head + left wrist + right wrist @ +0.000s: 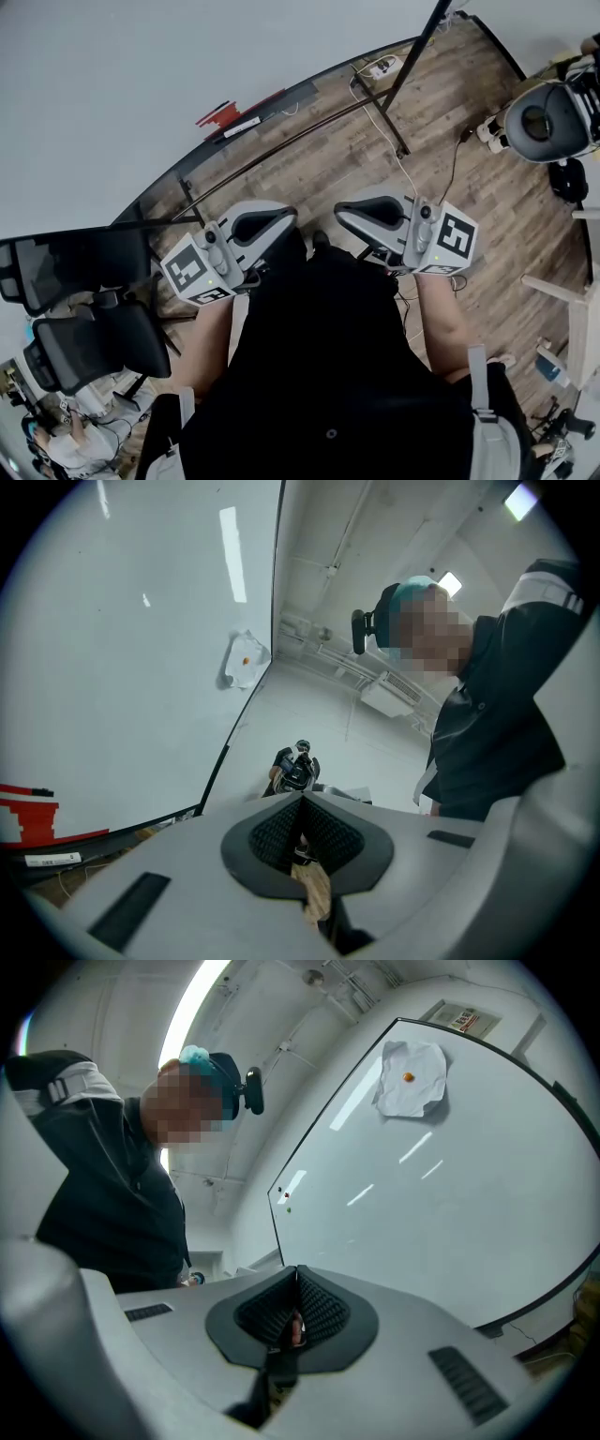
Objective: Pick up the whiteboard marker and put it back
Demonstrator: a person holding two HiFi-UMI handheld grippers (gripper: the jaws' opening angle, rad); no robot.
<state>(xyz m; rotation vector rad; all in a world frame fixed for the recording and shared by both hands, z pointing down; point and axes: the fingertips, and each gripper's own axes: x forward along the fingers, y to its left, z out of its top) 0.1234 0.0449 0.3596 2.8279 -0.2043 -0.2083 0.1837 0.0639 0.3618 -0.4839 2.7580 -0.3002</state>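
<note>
Left gripper point(302, 808) and right gripper point(296, 1283): both closed pad against pad, nothing caught between, held close in and aimed toward the whiteboard point(103, 84). Across the floor point(450, 122) from them, on the ledge point(291, 94) along the board's lower edge, a slim pale stick, most likely the whiteboard marker point(242, 125). Lies flat along the ledge, just beside a red block point(225, 111), well apart from either gripper.

Fits two stages alike: marker resting on the ledge ahead of a lift, or marker back on the ledge after one. No telling which from here.

Either way, some cautions for any work at that ledge:

- Mind the stand's dark crossbar point(309, 131) and the white cable point(382, 122) trailing over the floor on the way to the board.
- Treat the marker as a light, round barrel, probably apt to roll or skid along so narrow a ledge if nudged endwise.
- Make any contact square across the barrel near its middle, clear of the red block.
- Keep the jaws off the board's face.
</note>
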